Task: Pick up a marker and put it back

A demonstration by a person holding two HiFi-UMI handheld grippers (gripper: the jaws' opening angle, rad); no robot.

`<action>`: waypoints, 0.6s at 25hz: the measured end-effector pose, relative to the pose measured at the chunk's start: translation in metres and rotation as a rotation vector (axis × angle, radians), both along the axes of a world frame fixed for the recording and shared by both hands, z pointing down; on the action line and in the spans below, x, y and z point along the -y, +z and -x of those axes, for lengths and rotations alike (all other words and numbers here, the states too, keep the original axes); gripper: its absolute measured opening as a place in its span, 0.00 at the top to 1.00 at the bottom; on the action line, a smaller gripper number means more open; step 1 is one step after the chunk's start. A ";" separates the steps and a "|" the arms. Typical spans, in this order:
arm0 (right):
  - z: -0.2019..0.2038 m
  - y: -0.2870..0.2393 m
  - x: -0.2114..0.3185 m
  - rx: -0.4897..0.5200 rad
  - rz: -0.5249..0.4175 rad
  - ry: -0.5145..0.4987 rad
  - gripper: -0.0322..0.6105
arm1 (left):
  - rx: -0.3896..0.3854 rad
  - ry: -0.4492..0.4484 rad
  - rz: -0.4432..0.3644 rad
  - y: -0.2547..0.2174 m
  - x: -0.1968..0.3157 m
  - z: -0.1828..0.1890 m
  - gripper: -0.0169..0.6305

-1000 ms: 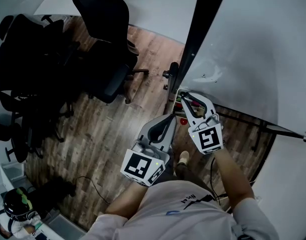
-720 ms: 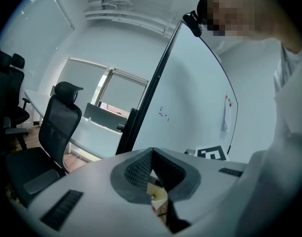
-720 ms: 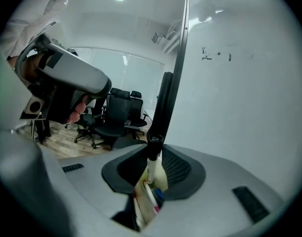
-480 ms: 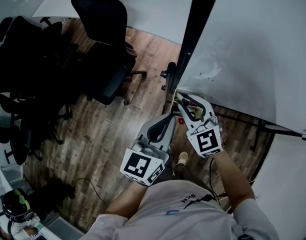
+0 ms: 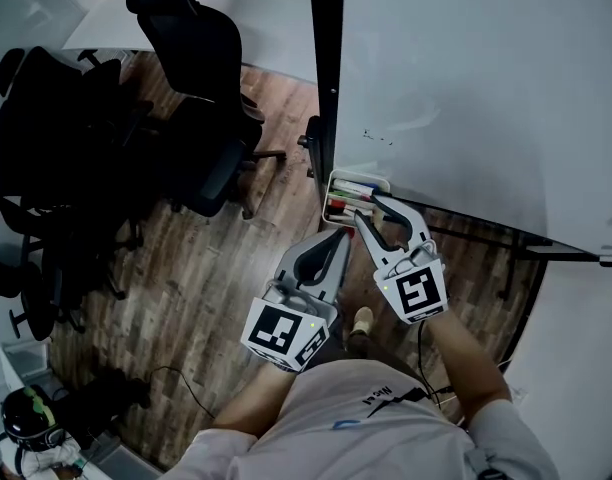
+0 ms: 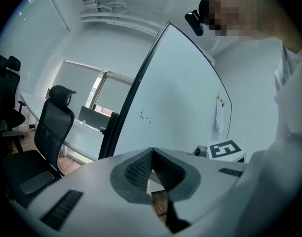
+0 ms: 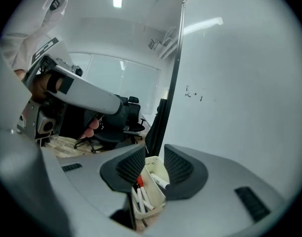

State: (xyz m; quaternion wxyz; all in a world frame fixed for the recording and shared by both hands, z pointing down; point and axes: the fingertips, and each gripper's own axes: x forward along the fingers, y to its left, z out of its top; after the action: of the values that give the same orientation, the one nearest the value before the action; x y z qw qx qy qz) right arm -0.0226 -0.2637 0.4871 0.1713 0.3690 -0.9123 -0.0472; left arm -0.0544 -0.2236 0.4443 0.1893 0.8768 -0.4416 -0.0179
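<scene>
**Right gripper open in front of the marker tray, no marker taken yet**

I stand facing a whiteboard (image 5: 466,98) and look steeply down at my two grippers, with wooden floor beneath them. A small cream tray (image 5: 358,177) hangs at the board's lower left corner, beside its black frame. The markers (image 5: 348,196) lie in this tray, several packed side by side.

My right gripper (image 5: 378,213) points at the tray with its jaws well apart and nothing between them. In the right gripper view the tray (image 7: 152,168) sits in the gap between the jaws, near but not touched. I can see a red-capped marker (image 7: 139,183), pale barrels beside it, and a white marker with a dark end (image 7: 160,181) resting across the top.

My left gripper (image 5: 336,238) hangs lower and to the left, away from the tray. Its jaws are pressed together and it holds nothing.

I judge a marker to be light and stiff, with a smooth round plastic barrel that can roll or slip under the ridged pads. The best hold looks to be across the middle of the barrel, clear of the cap. The white marker lying on top seems easiest to take, since the others lie too close together for a jaw to pass between them.
</scene>
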 end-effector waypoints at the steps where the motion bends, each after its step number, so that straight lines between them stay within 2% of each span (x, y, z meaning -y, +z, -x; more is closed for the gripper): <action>1: -0.004 -0.005 -0.003 0.025 0.000 0.005 0.78 | 0.001 0.002 -0.003 -0.001 -0.003 -0.003 0.96; 11: -0.029 -0.059 -0.036 0.258 0.072 0.014 0.79 | 0.028 -0.005 -0.065 -0.025 -0.027 -0.028 0.96; 15: -0.036 -0.088 -0.050 0.335 0.075 0.001 0.85 | 0.040 -0.018 -0.096 -0.041 -0.035 -0.032 0.96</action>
State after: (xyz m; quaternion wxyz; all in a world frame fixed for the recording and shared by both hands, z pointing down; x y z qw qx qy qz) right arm 0.0134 -0.2136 0.3992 0.0305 0.3657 -0.9289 0.0493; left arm -0.0221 -0.1882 0.4037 0.1380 0.8811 -0.4518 -0.0230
